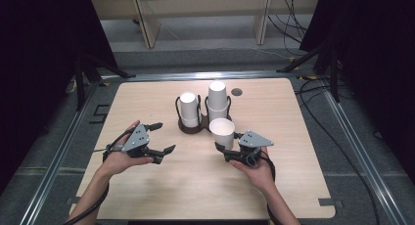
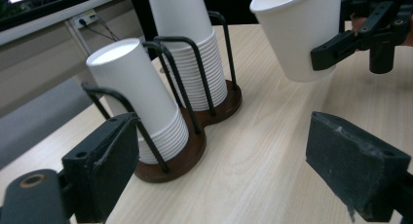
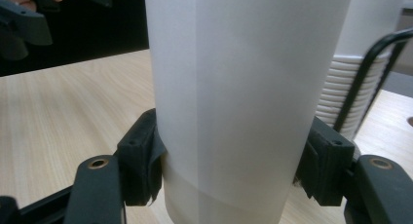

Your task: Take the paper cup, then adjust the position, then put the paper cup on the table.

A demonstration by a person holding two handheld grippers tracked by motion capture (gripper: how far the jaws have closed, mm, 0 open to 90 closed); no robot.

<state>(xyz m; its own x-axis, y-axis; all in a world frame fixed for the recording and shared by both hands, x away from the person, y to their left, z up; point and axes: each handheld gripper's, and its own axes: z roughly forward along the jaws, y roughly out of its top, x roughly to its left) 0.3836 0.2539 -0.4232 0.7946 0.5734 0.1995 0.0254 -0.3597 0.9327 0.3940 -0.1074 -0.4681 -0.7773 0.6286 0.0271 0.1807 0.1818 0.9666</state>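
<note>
A single white paper cup (image 1: 222, 131) stands upright, mouth up, above the table with my right gripper (image 1: 227, 143) shut on its lower wall. In the right gripper view the cup (image 3: 243, 87) sits between both black pads (image 3: 141, 165), which press on its sides. Just behind it is a dark brown two-slot rack (image 1: 187, 130) with black wire posts, holding a short stack of upturned cups (image 1: 189, 109) and a taller stack (image 1: 217, 100). My left gripper (image 1: 165, 137) hovers left of the rack, open, with nothing between its jaws (image 2: 234, 170); the short stack (image 2: 131, 83) lies ahead of it.
The wooden table (image 1: 195, 186) has bare room in front and to the right. A round grommet hole (image 1: 237, 92) sits behind the rack. Metal rails and cables run along the floor on both sides, with a pale shelf frame (image 1: 147, 24) beyond.
</note>
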